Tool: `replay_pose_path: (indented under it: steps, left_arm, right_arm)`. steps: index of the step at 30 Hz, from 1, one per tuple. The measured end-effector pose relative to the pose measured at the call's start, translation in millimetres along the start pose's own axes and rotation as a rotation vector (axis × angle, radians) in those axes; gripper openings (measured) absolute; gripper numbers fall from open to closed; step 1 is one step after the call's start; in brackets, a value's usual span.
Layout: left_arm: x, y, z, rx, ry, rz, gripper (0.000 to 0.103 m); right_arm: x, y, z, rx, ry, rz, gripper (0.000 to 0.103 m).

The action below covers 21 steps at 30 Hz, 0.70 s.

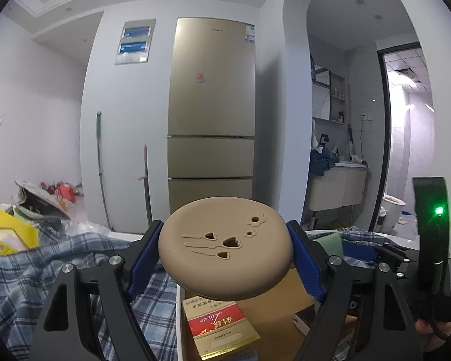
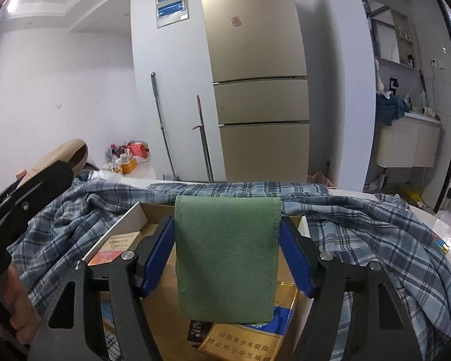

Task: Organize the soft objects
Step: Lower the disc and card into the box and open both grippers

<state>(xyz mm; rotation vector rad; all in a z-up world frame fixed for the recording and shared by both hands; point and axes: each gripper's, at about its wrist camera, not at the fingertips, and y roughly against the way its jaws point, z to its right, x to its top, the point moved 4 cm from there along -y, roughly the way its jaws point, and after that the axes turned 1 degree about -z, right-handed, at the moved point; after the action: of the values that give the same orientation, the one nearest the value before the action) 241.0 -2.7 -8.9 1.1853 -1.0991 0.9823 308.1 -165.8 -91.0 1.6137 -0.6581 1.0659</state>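
My left gripper (image 1: 225, 246) is shut on a round tan soft pad (image 1: 225, 248) with small cut-out shapes, held in the air above an open cardboard box (image 1: 297, 288). My right gripper (image 2: 227, 249) is shut on a folded green cloth (image 2: 227, 258), which hangs down between the blue pads over the same box (image 2: 153, 210). The tan pad and the left gripper also show at the left edge of the right wrist view (image 2: 60, 155). The right gripper's body with a green light shows at the right of the left wrist view (image 1: 433, 225).
A blue plaid shirt (image 2: 360, 225) lies spread over the white table around the box. Red and gold cartons (image 1: 219, 328) lie in the box. Yellow bags (image 1: 6, 231) sit at the left. A gold fridge (image 1: 210, 105), two mop handles and a bathroom doorway stand behind.
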Motion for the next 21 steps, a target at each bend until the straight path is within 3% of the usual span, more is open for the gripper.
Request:
replay_pose_path:
  steps: [3, 6, 11, 17, 21]
  left_arm:
    - [-3, -3, 2, -0.014, -0.003, -0.018, 0.082]
    - [-5, -6, 4, -0.019, -0.003, -0.044, 0.082]
    - [-11, -16, 6, -0.035, -0.004, -0.099, 0.082]
    - [-22, -31, 12, -0.073, -0.018, -0.195, 0.085]
    - [-25, -31, 18, -0.061, -0.051, -0.186, 0.088]
  right_arm:
    - [-4, -5, -2, 0.011, -0.010, -0.018, 0.071]
    - [-8, -9, 1, 0.007, -0.040, -0.028, 0.082]
    - [-6, -6, 0, -0.086, 0.006, -0.003, 0.082]
    - [-7, -13, 21, -0.146, -0.068, -0.047, 0.082]
    - [-8, -15, 32, -0.143, -0.117, -0.061, 0.082]
